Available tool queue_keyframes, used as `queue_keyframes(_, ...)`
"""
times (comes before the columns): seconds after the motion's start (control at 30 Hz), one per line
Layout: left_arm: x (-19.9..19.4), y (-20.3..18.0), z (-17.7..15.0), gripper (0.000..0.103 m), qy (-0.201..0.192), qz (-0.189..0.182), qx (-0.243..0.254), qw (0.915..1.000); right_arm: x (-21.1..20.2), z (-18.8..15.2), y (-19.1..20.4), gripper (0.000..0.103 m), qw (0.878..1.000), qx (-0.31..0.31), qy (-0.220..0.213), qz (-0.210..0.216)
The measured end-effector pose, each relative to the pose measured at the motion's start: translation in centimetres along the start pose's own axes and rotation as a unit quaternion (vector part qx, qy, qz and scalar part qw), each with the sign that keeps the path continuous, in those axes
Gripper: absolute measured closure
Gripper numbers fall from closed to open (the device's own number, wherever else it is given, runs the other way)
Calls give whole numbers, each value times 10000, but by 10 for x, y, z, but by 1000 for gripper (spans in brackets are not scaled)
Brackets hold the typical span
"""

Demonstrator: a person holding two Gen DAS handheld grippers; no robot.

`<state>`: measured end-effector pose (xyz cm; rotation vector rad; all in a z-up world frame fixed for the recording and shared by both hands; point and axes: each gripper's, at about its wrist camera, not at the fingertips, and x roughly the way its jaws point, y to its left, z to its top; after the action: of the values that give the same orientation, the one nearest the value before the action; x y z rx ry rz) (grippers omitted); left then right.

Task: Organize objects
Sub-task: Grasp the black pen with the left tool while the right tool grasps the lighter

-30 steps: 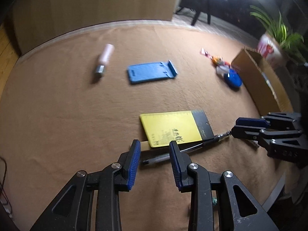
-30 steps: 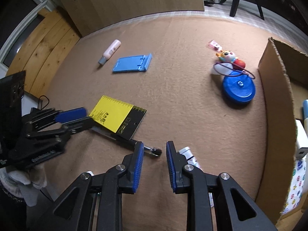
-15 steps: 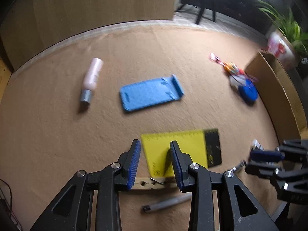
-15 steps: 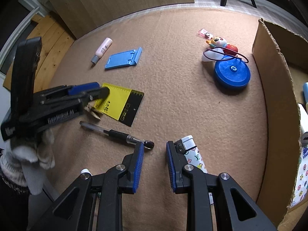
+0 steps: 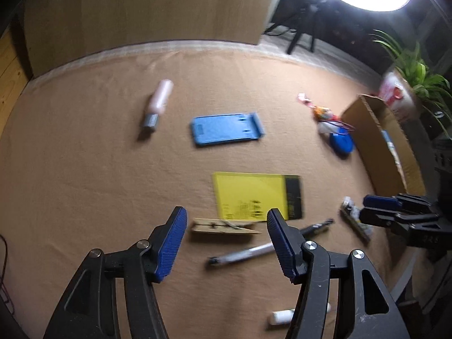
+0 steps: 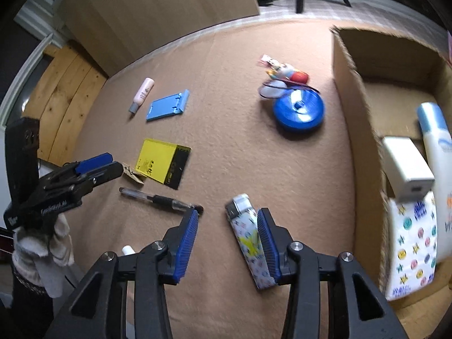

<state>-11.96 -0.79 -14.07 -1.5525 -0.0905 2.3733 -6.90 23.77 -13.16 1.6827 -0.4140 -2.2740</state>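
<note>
My left gripper [image 5: 226, 243] is open and empty, just above a wooden clothespin [image 5: 223, 226] that lies beside a yellow and black notepad [image 5: 257, 199]. A pen [image 5: 265, 248] lies under its right finger. My right gripper [image 6: 227, 240] is open; a patterned lighter [image 6: 248, 237] lies on the cloth against its right finger. In the right wrist view the left gripper [image 6: 96, 166] hovers over the clothespin [image 6: 132, 175], with the pen [image 6: 158, 197] and notepad [image 6: 163, 163] close by. The right gripper also shows in the left wrist view [image 5: 378, 209].
A cardboard box [image 6: 356, 90] at the right holds a white box [image 6: 406, 166], a bottle [image 6: 435, 130] and a patterned pouch [image 6: 412, 243]. A blue disc [image 6: 299, 110], a small toy [image 6: 285, 70], a blue phone stand [image 6: 166, 106] and a pink bottle [image 6: 142, 93] lie farther out.
Both grippers have opened wide. The left one let go of the clothespin, which now lies on the cloth. The right one moved right, over the lighter.
</note>
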Motion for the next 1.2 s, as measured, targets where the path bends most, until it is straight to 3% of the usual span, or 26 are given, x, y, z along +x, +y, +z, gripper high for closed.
queue_keyframes(0.13, 8, -36, -5, 41, 72, -104, 625, 9980, -2, -6, -5, 63, 10000, 74, 34, 39)
queue_keyframes(0.27, 24, -67, -11, 57, 343, -197, 1317, 9905, 0, -9, -3, 63, 10000, 29, 80, 35)
queue_keyframes(0.4, 35, -78, -16, 57, 534, -102, 1613, 9854, 5, -11, -1, 63, 9999, 10, 107, -69)
queue_keyframes(0.53, 42, -72, -19, 60, 670, 2, 1604, 9848, 7, -12, -2, 63, 9998, -3, 107, -137)
queue_keyframes(0.77, 35, -63, -35, 79, 796, -46, 1565, 9844, 17, -16, 1, 63, 9993, -125, 275, -216)
queue_keyframes(0.9, 33, -64, -43, 80, 850, -123, 1410, 9863, 18, -15, 5, 63, 9989, -202, 290, -302)
queue_keyframes(1.1, 38, -77, -42, 80, 829, 15, 1588, 9838, 22, -19, 20, 63, 9960, -560, 296, -629)
queue_keyframes(1.2, 40, -82, -40, 81, 823, 43, 1676, 9824, 23, -23, 26, 71, 9927, -769, 252, -898)
